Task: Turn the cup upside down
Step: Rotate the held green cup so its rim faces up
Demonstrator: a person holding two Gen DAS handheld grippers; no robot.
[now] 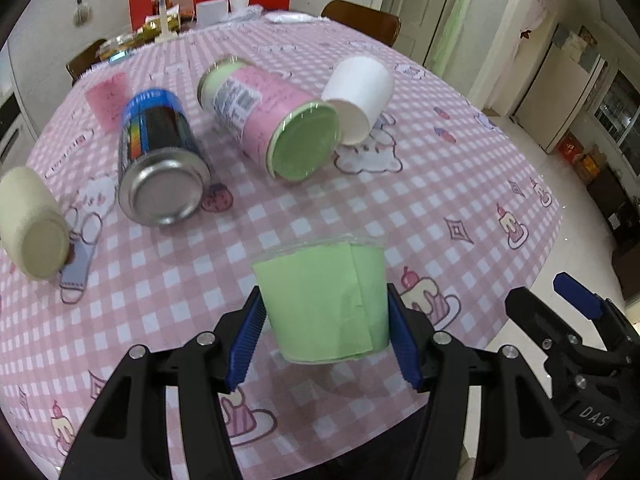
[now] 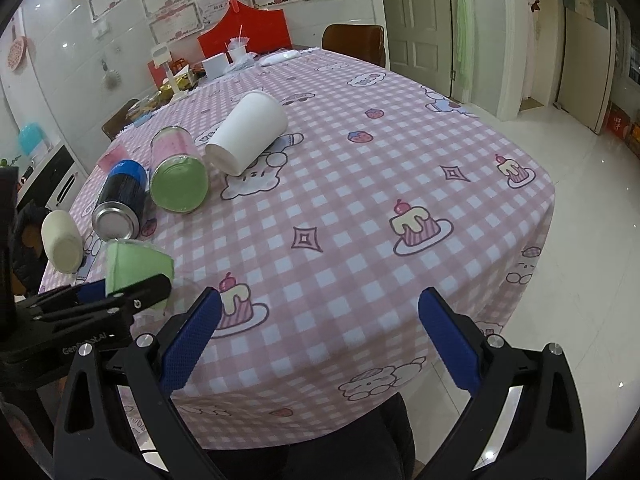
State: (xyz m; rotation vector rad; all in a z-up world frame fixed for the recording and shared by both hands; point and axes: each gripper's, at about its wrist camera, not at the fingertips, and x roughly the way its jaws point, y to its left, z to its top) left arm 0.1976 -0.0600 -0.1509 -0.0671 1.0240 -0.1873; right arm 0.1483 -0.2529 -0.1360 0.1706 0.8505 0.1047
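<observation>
My left gripper [image 1: 326,332] is shut on a green paper cup [image 1: 326,300] with a clear plastic rim, held above the pink checked tablecloth [image 1: 440,184]. The cup's wide rim points away from me and its base toward me. In the right wrist view the same cup [image 2: 136,266] shows at the left, tilted, in the left gripper [image 2: 120,290]. My right gripper [image 2: 320,340] is open and empty above the table's near edge; it also shows at the right in the left wrist view [image 1: 576,300].
Lying on the table are a white paper cup [image 1: 360,100], a pink-labelled jar with green lid [image 1: 272,120], a blue can [image 1: 158,160] and a cream bottle [image 1: 32,224]. Chairs and clutter stand at the far edge. Tiled floor [image 2: 580,200] lies to the right.
</observation>
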